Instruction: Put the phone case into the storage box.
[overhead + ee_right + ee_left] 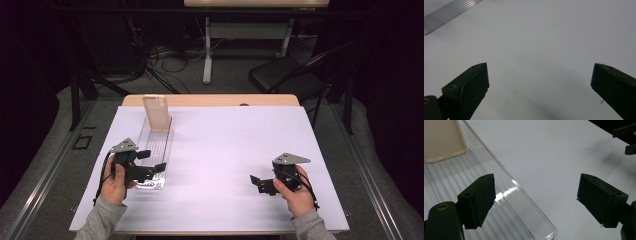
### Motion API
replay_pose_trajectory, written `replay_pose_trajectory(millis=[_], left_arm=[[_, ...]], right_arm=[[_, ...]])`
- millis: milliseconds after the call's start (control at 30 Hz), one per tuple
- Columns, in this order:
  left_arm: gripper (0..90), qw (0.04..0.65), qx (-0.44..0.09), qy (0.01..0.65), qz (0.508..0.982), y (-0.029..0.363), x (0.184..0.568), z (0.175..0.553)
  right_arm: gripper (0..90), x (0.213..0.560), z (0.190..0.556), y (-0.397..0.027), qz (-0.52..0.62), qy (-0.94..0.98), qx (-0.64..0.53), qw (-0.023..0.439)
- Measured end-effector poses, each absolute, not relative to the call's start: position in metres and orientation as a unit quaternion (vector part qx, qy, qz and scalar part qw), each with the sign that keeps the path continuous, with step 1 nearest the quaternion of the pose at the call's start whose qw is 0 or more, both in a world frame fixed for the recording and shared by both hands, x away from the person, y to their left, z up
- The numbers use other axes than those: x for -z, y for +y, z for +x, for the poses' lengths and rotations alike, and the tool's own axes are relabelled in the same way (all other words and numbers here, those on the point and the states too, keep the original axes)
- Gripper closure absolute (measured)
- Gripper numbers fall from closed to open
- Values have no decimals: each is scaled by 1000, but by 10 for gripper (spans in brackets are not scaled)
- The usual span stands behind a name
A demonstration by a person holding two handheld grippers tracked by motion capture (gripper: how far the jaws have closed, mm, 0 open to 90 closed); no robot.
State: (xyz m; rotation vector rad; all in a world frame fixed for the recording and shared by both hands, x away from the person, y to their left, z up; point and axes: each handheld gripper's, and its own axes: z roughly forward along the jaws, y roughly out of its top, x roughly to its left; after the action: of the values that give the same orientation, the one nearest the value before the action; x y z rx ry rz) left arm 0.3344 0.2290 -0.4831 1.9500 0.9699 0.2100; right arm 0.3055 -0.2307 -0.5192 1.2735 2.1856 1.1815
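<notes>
At the near edge of the table, the left gripper (pixel 151 161) is held with its jaws spread wide and empty, one jaw over the near end of the long, clear, ribbed plastic tray (pixel 529 220) and the other over the smooth white table cover (pixel 225 145). A cream, round-cornered phone case (pixel 156 113) with no readable writing is propped upright at the tray's far end. The right gripper (pixel 256 183) is likewise wide open and empty, well apart over bare cover, with free room between.

A beige phone case (pixel 156 113) stands upright, leaning slightly, at the far end of a long clear ribbed plastic tray (pixel 150 152) on the white table
</notes>
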Motion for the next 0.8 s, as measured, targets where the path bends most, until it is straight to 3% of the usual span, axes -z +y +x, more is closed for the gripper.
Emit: replay_pose_trajectory(millis=[800], left_arm=[[153,461,-86,403,785,237,489,329]], right_arm=[[21,524,300,-232,445,771,-417,184]])
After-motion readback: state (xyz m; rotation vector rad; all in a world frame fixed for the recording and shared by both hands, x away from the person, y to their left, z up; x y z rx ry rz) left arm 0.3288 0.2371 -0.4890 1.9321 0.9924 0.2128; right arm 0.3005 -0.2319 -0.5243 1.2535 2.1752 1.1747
